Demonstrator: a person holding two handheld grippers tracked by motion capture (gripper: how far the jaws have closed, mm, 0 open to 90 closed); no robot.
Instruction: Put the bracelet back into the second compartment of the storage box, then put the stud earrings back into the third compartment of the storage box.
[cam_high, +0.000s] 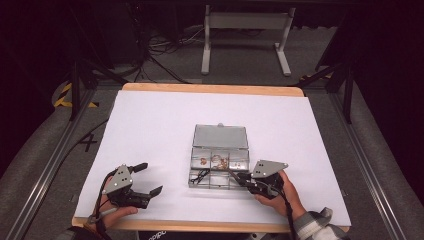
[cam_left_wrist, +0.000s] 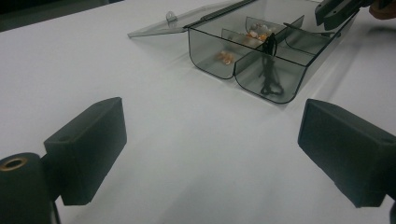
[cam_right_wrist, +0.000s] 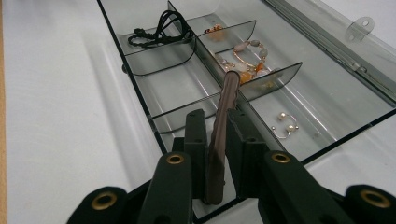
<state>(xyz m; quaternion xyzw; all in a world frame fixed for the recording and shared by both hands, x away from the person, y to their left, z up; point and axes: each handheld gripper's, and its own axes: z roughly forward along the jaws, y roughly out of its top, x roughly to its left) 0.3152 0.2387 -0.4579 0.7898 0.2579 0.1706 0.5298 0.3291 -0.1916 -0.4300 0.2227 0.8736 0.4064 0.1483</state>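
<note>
A clear plastic compartment box (cam_high: 215, 186) lies mid-table with its lid (cam_high: 220, 136) folded back flat. My right gripper (cam_high: 241, 178) is at the box's front right corner, shut on a thin brown strap (cam_right_wrist: 229, 93) that sticks out over the dividers. Seen from the right gripper (cam_right_wrist: 218, 135), the compartments hold a black cord (cam_right_wrist: 156, 32), a beaded bracelet (cam_right_wrist: 250, 56) and a small pearl ring (cam_right_wrist: 285, 123). My left gripper (cam_high: 150, 178) rests on the table to the left of the box, open with nothing between its jaws (cam_left_wrist: 217, 140). The box (cam_left_wrist: 299, 65) and black cord (cam_left_wrist: 268, 74) lie ahead of it.
White paper covers the wooden table (cam_high: 150, 115), whose front edge runs just under both hands. A metal stand (cam_high: 245, 22) and cables sit on the floor beyond the far edge. Rails run along both sides of the table.
</note>
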